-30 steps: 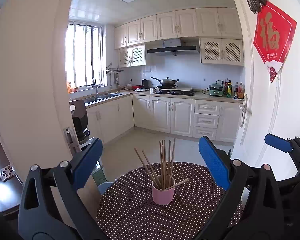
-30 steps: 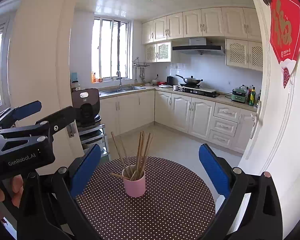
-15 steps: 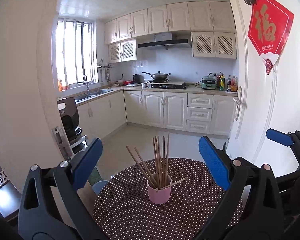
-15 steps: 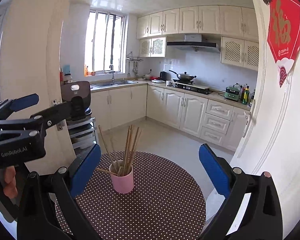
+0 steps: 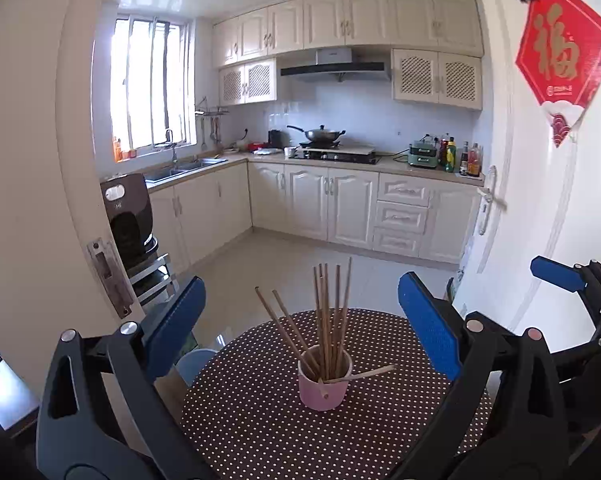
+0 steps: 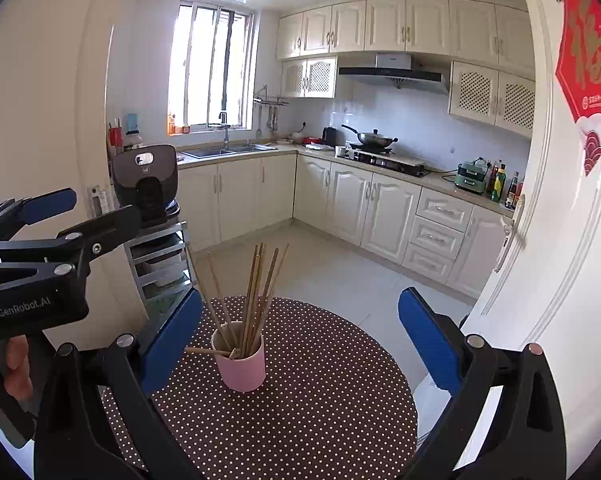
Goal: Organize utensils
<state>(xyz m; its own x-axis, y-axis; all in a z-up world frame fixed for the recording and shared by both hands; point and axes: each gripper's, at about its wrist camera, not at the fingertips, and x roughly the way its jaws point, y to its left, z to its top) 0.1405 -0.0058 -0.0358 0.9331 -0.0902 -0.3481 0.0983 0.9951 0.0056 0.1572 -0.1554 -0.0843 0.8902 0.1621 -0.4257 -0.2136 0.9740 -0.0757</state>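
A pink cup (image 5: 324, 386) stands on a small round table with a brown white-dotted cloth (image 5: 260, 432). Several wooden chopsticks (image 5: 328, 316) stand in the cup, and one lies across its rim. My left gripper (image 5: 300, 328) is open and empty, held above and in front of the cup. In the right wrist view the same cup (image 6: 242, 366) and chopsticks (image 6: 256, 296) show on the table (image 6: 320, 412). My right gripper (image 6: 300, 340) is open and empty, with the cup near its left finger. The left gripper shows at the left of that view (image 6: 40, 240).
A white door (image 5: 560, 200) with a red paper ornament stands close on the right. A wall and door frame (image 5: 40, 200) are close on the left. A dark appliance on a metal rack (image 6: 148, 192) stands behind the table. Kitchen cabinets and tiled floor lie beyond.
Both grippers have tilted down and moved a little closer to the table. The cup and chopsticks have not moved. Both grippers stay open.
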